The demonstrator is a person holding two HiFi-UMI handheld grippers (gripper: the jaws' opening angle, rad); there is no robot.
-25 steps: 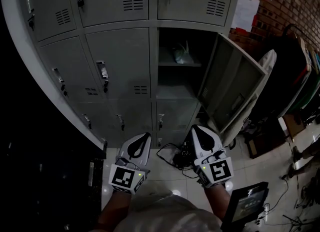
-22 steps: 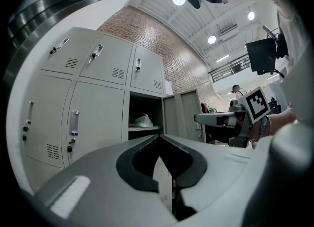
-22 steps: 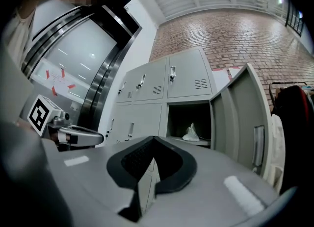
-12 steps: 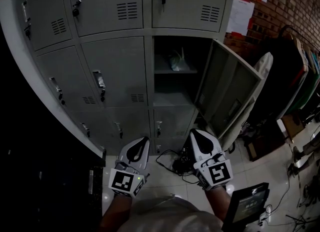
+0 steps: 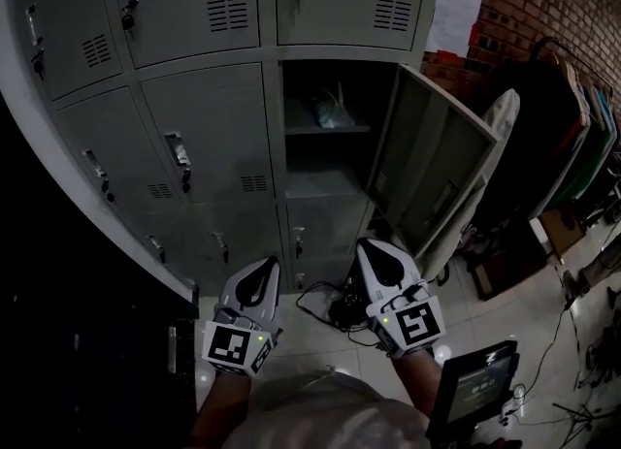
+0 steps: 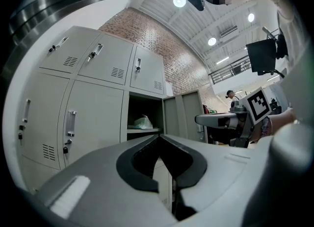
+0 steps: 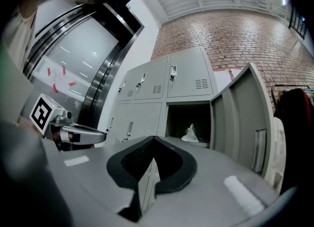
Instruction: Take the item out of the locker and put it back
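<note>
Still the taking-out step, nothing grabbed yet. The bag [image 5: 325, 112] is sat on the shelf [image 5: 301, 129] inside the open locker [image 5: 320, 185]. The left gripper [image 5: 272, 265] and right gripper [image 5: 367, 248] are held low, well apart from it, fingers pressed together and empty. Next, the fingers probably need to be opened and reached in.

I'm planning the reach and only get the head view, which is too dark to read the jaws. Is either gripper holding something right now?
Observer: No. The left gripper shows in its own view with its jaws shut tip to tip and nothing between them.
Operator: And the other one?
Observer: The right gripper is the same in its view: jaws together, empty.
Operator: What is the pale lump in the open compartment?
Observer: A crumpled, pale plastic bag. It lies on the shelf inside the open locker, and neither gripper touches it.
</note>
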